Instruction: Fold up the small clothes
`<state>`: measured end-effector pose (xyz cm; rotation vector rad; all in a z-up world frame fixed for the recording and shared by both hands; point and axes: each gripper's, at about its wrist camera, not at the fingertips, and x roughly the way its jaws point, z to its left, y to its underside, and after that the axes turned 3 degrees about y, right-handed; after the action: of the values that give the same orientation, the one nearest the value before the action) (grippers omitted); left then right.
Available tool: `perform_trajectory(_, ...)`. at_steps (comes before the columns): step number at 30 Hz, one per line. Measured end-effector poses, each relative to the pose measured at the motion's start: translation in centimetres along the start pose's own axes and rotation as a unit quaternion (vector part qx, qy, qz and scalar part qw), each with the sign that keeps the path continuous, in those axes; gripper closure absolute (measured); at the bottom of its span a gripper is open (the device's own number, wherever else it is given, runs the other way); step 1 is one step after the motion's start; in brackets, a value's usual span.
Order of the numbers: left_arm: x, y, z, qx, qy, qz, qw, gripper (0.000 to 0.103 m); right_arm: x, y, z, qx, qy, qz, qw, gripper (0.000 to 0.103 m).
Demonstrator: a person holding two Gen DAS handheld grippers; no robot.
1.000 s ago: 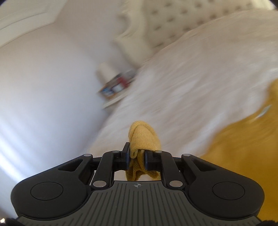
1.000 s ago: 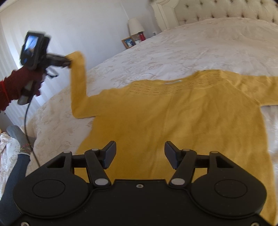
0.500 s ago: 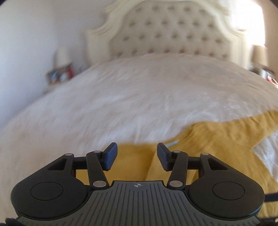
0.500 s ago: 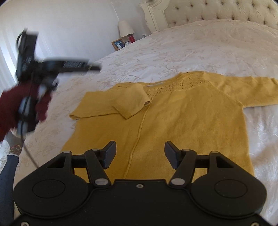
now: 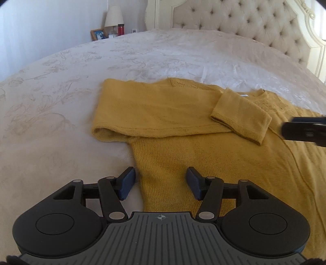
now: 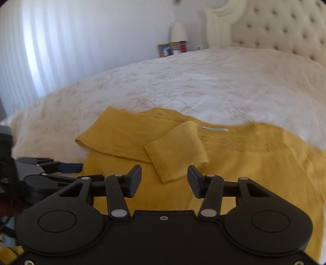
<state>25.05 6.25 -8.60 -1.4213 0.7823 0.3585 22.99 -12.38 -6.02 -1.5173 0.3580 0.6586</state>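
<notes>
The left claw is wide open and holds nothing. It hangs low over the left edge of a yellow knit sweater. One of its fingers is over the bed cover and the other finger is over the yellow knit. The right claw is wide open too, and it holds nothing. It hangs over the middle of the sweater, just in front of the sleeve end.

The sweater lies flat on a big bed with a white cover that has a pale flower pattern. Its neck points toward the headboard. One sleeve is folded across the top of the sweater, so it lies over the chest. The cuff at the end of that sleeve rests near the neck, where a small white tag shows. The fold at the outer end of the sleeve makes a soft, rounded edge on the bed cover.

From the right claw's camera, the left claw shows as a dark shape low on the left side, beside the sweater's edge. From the left claw's camera, a blurry dark piece of the right claw shows at the right edge, over the sweater.

The headboard is cream, with buttons pressed into it. Beside the bed, far back, stand a lamp with a white shade, a picture frame and a red bottle.
</notes>
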Motion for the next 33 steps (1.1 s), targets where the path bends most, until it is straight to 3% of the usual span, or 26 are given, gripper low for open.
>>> perform_trajectory(7, 0.2, 0.6, 0.5, -0.024, 0.011, -0.004, 0.9997, 0.046, 4.6, 0.7, 2.5, -0.093, 0.033, 0.036, 0.994, 0.054)
perform_trajectory(9, 0.3, 0.6, 0.3, -0.019, 0.008, -0.002, 0.9998, 0.046, 4.8, 0.6, 2.4, -0.112, 0.047, 0.033, 0.992, 0.084)
perform_trajectory(10, 0.3, 0.7, 0.2, -0.017, 0.006, -0.001, 0.9998, 0.046, 4.6, 0.4, 2.1, -0.109, 0.051, 0.029, 0.992, 0.092)
perform_trajectory(13, 0.3, 0.7, 0.2, -0.017, 0.005, 0.001, 0.9998, 0.046, 2.5, -1.3, -0.7, -0.041, 0.049, -0.002, 0.998, 0.093)
perform_trajectory(17, 0.3, 0.6, 0.2, -0.016, 0.005, 0.002, 0.9999, 0.045, 0.3, -3.3, -6.7, 0.053, 0.084, -0.023, 0.995, 0.096)
perform_trajectory(20, 0.4, 0.5, 0.2, -0.016, 0.003, 0.004, 0.9999, 0.045, -0.1, -3.2, -11.0, 0.105, 0.123, -0.013, 0.987, 0.095)
perform_trajectory(23, 0.5, 0.4, 0.0, -0.015, 0.001, 0.004, 0.9999, 0.043, -0.7, -2.3, -11.8, 0.109, 0.113, -0.009, 0.988, 0.083)
perform_trajectory(26, 0.6, 0.4, -0.3, -0.012, -0.005, 0.005, 0.9999, 0.042, -0.6, -1.5, -8.6, 0.039, 0.082, -0.008, 0.996, 0.08)
perform_trajectory(30, 0.6, 0.4, -0.5, -0.011, -0.008, 0.007, 0.9999, 0.041, 0.8, -0.5, -3.3, -0.035, 0.032, -0.006, 0.999, 0.051)
perform_trajectory(33, 0.6, 0.3, -0.4, -0.012, -0.007, 0.009, 0.9999, 0.041, 2.3, 0.2, 0.2, -0.091, 0.013, -0.001, 0.996, 0.049)
